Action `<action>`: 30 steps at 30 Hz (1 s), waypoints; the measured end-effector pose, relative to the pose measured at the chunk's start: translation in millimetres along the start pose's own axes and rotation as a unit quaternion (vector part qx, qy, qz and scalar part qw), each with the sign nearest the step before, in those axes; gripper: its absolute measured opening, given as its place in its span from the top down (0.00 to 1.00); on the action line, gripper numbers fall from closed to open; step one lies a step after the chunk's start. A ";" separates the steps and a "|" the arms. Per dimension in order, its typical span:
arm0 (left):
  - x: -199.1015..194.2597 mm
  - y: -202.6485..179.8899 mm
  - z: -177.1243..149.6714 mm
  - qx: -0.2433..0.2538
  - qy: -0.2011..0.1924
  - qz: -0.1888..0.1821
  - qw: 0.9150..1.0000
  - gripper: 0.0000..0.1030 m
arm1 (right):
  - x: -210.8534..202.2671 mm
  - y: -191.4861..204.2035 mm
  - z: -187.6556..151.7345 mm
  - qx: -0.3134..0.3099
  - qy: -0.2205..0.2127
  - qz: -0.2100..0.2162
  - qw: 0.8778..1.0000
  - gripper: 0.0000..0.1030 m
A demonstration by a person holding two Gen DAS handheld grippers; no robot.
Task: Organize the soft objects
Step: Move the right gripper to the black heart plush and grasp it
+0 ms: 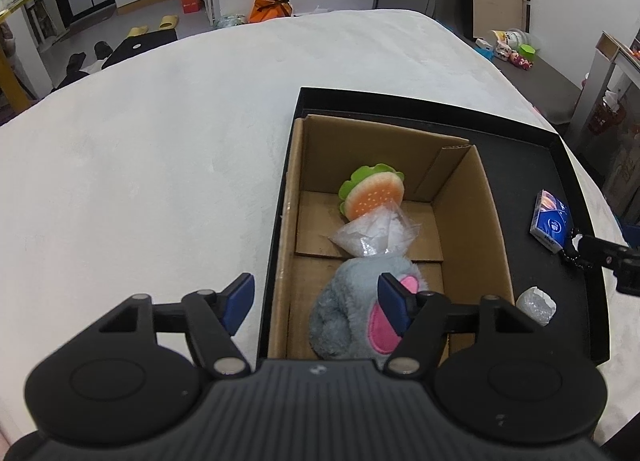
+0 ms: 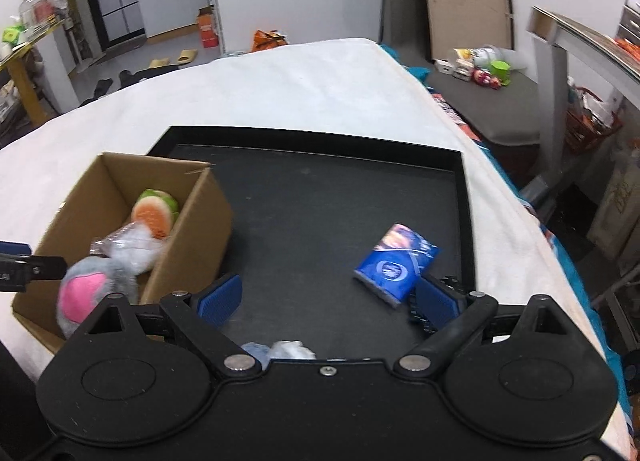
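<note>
Right wrist – black chain (image 2: 420, 315) beside blue packet (image 2: 394, 267), left wrist – less

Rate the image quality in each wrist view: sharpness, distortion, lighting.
Left wrist view: sharp, with even lighting; fisheye curves the white bed. Right wrist view: motion blur smears the cardboard box and grey plush; the blue packet stays fairly readable.

We see a white bed (image 1: 160, 133) carrying only a black tray (image 2: 466, 197), which sits toward its right edge.
</note>
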State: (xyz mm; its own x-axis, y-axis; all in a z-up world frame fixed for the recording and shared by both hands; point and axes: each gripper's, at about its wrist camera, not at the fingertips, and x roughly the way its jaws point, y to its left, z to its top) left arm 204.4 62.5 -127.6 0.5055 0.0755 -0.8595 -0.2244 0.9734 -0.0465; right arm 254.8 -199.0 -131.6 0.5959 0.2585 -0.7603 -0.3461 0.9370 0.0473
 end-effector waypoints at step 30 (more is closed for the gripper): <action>22.8 -32.9 10.9 0.016 0.017 0.049 0.999 0.27 | 55.7 -94.0 -19.5 0.140 0.042 -0.006 0.989 0.48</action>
State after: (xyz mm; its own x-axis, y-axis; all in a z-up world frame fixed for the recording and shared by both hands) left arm 232.4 34.5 -140.1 0.4533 0.1635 -0.8762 -0.2450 0.9680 0.0539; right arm 306.4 -277.3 -191.0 0.5322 0.2365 -0.8129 -0.1180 0.9715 0.2054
